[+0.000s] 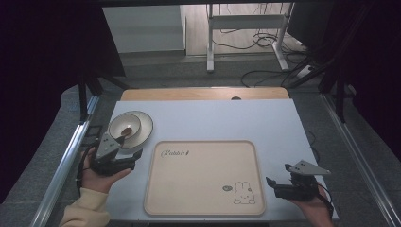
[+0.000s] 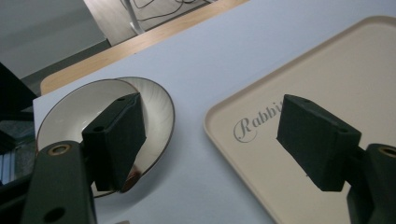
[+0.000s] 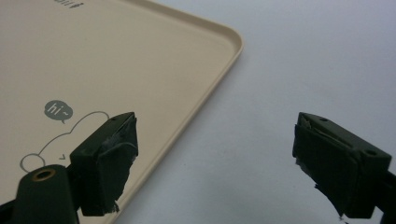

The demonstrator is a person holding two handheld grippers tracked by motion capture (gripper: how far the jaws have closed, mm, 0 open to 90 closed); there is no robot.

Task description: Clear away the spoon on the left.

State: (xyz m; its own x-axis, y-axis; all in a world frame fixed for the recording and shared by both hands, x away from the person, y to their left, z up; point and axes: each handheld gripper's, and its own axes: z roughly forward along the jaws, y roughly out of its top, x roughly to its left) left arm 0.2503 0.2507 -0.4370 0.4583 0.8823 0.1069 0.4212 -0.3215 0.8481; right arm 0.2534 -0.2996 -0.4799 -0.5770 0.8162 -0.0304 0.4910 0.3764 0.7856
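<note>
A plate with a smaller bowl on it sits at the tabletop's left, just beside the beige tray's far-left corner. The left gripper hovers at the plate's near edge, fingers spread and empty. Right of the tray, the right gripper hangs with fingers wide apart.

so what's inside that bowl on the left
The bowl sits on a plate, with a small brown item at its bottom. The left gripper covers its near rim, so nothing shows there.
</note>
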